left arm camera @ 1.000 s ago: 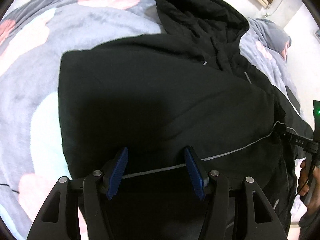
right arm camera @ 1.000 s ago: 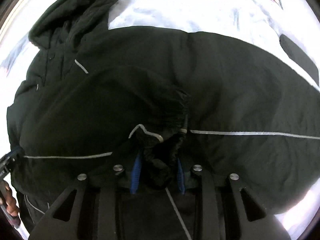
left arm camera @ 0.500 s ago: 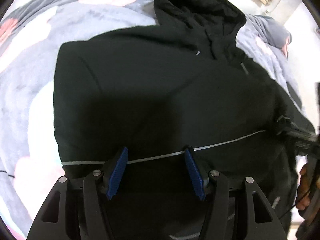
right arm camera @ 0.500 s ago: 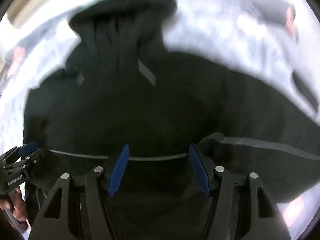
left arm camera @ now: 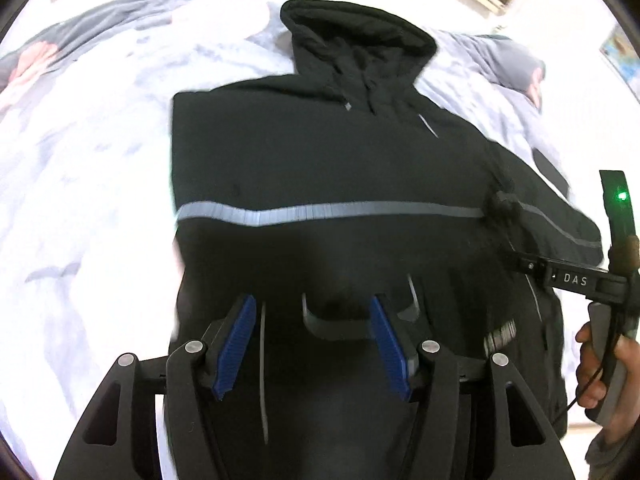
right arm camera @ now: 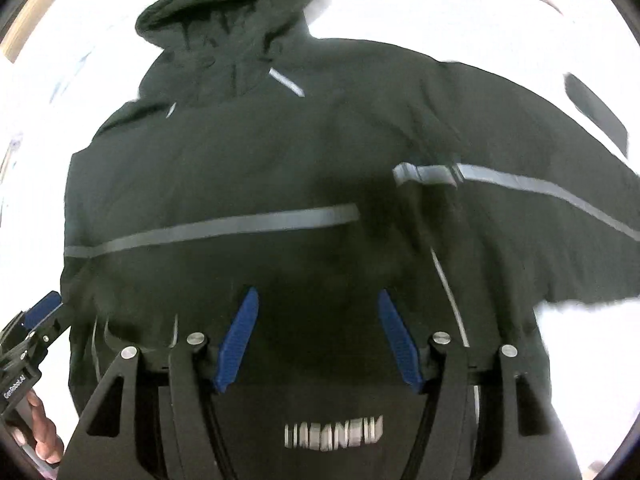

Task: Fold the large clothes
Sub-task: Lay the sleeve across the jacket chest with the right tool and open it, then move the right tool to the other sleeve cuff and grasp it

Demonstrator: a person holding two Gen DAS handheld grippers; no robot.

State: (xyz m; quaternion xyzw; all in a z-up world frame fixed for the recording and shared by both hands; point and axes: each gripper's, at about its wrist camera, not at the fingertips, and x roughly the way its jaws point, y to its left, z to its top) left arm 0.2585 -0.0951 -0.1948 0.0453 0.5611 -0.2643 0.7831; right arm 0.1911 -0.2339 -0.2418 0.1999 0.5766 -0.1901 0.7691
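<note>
Now, jacket (left arm camera: 320, 160): a big black jacket lies flat on the bed, with its hood at the far end and its bottom end near the cameras.
Hood (left arm camera: 356, 40): it lies flat on the bed past the jacket's shoulders.
Grey stripe (left arm camera: 328, 210): it runs from left to right across the middle of the jacket.
Sleeve (right arm camera: 520, 208): one sleeve spreads out to the right in the right wrist view and has a grey stripe too.
Bed cover (left arm camera: 80, 160): it is pale grey with pink spots, and it looks very bright.
Left gripper (left arm camera: 314, 344): its blue pads (left arm camera: 236, 344) stand apart, with nothing between them. It hangs over the near part of the jacket.
Right gripper (right arm camera: 318, 340): its jaws have just been opening. The blue pads stand apart and hold nothing. Black cloth lies below them.
Right hand (left arm camera: 600, 364): it holds the handle of the right gripper at the right edge of the left wrist view.
Left hand (right arm camera: 40, 428): its fingers show at the near left edge of the right wrist view, around a handle.
White letters (right arm camera: 334, 434): they sit on the near end of the jacket, too blurry to read.
</note>
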